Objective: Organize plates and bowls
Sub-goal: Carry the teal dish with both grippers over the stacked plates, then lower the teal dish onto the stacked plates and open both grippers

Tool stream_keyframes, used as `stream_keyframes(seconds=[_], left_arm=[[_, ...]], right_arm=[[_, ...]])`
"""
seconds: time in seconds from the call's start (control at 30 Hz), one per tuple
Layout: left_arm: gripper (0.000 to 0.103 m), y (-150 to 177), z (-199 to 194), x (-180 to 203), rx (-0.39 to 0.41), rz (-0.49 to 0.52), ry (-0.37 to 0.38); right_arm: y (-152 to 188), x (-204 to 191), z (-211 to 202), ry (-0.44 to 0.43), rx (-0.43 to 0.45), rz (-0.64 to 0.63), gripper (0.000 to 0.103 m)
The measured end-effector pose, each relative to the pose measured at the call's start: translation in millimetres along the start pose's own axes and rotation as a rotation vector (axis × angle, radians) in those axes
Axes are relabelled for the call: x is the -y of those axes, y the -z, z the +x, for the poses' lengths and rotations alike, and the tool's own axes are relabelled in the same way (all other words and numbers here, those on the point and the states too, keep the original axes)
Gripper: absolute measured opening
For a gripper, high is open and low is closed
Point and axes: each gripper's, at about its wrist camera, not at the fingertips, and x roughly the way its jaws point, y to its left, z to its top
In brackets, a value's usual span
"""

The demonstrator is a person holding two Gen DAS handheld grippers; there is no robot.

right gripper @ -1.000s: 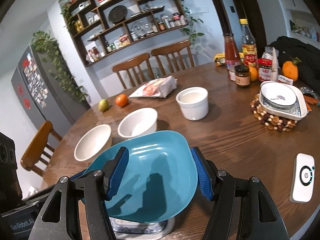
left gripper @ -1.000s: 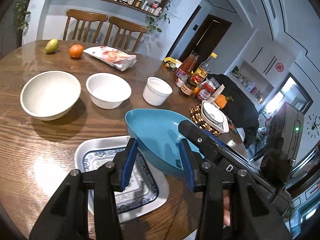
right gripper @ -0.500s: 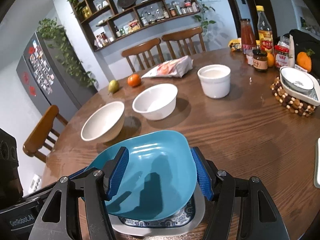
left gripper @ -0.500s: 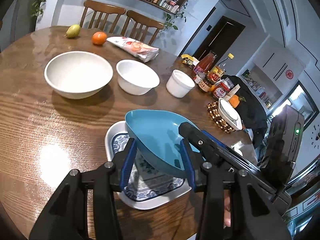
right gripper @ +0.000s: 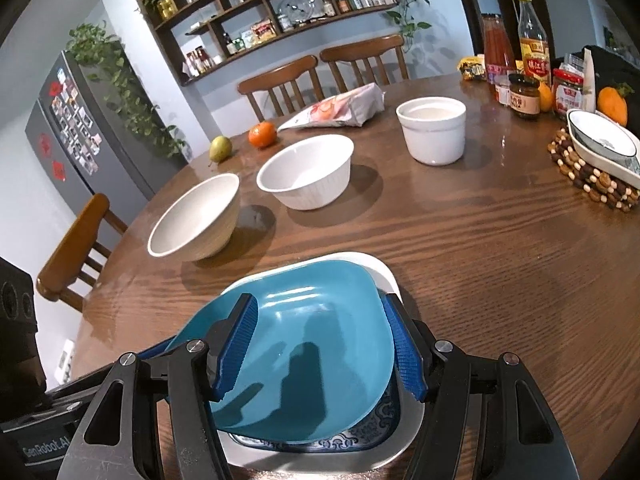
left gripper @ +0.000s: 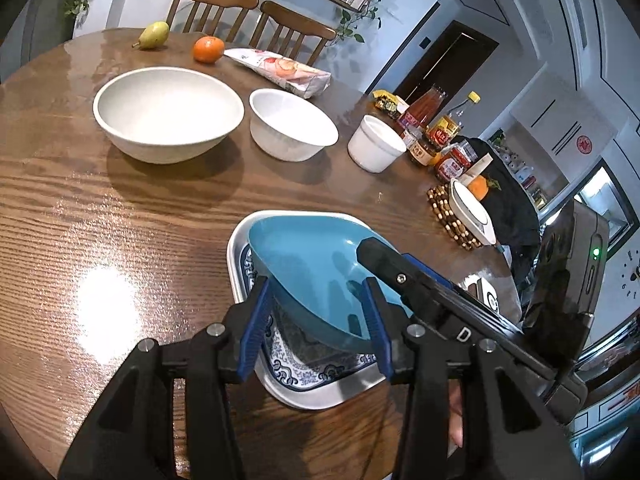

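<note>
A teal plate (right gripper: 316, 344) is held tilted just over a white plate with a blue pattern (right gripper: 394, 280) on the wooden table. My right gripper (right gripper: 320, 352) is shut on the teal plate across its width. In the left wrist view the teal plate (left gripper: 316, 276) sits between the pads of my left gripper (left gripper: 318, 320), which is open around its near edge, above the patterned plate (left gripper: 304, 368). A large cream bowl (left gripper: 168, 114), a white ribbed bowl (left gripper: 292, 124) and a white ramekin (left gripper: 376, 142) stand behind in a row.
A small dish (right gripper: 602, 140) rests on a beaded trivet (right gripper: 592, 178) at the right. Sauce bottles and jars (right gripper: 520, 72), a snack bag (right gripper: 340, 106), an orange (right gripper: 262, 134) and a pear (right gripper: 220, 148) lie at the back. Chairs stand around the table.
Both grippers have lowered the teal plate down and forward onto the patterned plate; the bowls now look closer.
</note>
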Motion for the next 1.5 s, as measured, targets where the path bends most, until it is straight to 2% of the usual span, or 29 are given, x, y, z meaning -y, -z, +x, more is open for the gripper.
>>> stream_keyframes(seconds=[0.47,0.83,1.03,1.27,1.5], left_arm=[[0.048,3.6,9.9,-5.1,-0.053,-0.015,-0.001],[0.058,6.3,13.3,-2.8,-0.076,-0.011,0.017],[0.061,6.3,12.1,-2.8,-0.080,-0.005,0.028],[0.074,4.1,4.7,-0.6,-0.053,0.009,0.002],[0.076,-1.1,-2.2,-1.0,-0.033,0.013,0.003]], right_arm=[[5.8,7.8,4.6,-0.006,-0.028,0.019,0.067],[6.3,14.8,7.1,-0.028,-0.052,0.046,0.067],[6.9,13.7,6.6,-0.031,-0.054,0.043,0.068],[4.3,11.5,1.8,-0.028,-0.032,0.038,0.075],[-2.2,3.6,-5.6,-0.021,-0.006,0.012,0.076]])
